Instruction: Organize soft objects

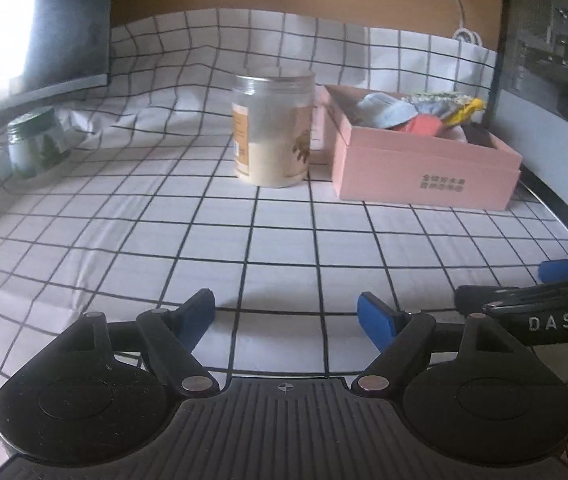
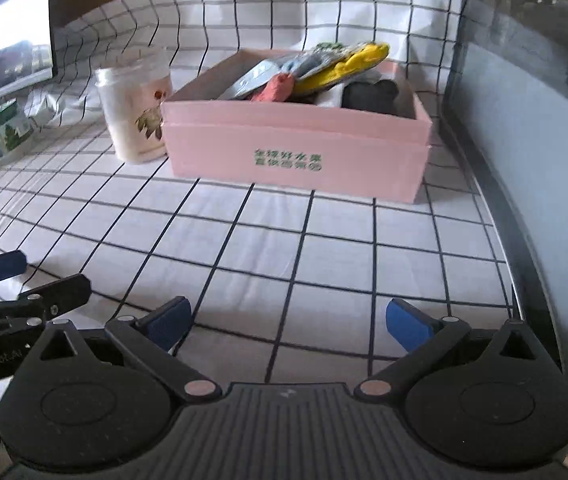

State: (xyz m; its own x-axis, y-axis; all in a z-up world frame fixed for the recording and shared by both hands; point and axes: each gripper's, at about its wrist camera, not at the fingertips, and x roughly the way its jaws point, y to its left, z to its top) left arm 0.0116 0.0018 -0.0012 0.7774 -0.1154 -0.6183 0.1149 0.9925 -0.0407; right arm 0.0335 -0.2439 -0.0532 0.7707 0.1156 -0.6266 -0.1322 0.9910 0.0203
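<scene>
A pink box (image 1: pixel 423 168) (image 2: pixel 295 152) stands at the back right of the checked cloth. It holds soft items: a light blue piece (image 1: pixel 383 110), a red piece (image 2: pixel 280 87), a yellow piece (image 2: pixel 347 66) and a black piece (image 2: pixel 367 96). My left gripper (image 1: pixel 285 314) is open and empty, low over the cloth in front of the box. My right gripper (image 2: pixel 289 320) is open and empty, also in front of the box. Each gripper shows at the edge of the other's view (image 1: pixel 555 280) (image 2: pixel 4 280).
A clear jar of pale powder (image 1: pixel 272 128) (image 2: pixel 136 108) stands just left of the box. A small green jar (image 1: pixel 38 144) (image 2: pixel 6 128) stands far left. A monitor (image 1: pixel 24 28) is at the back left, a dark panel (image 2: pixel 523 100) along the right edge.
</scene>
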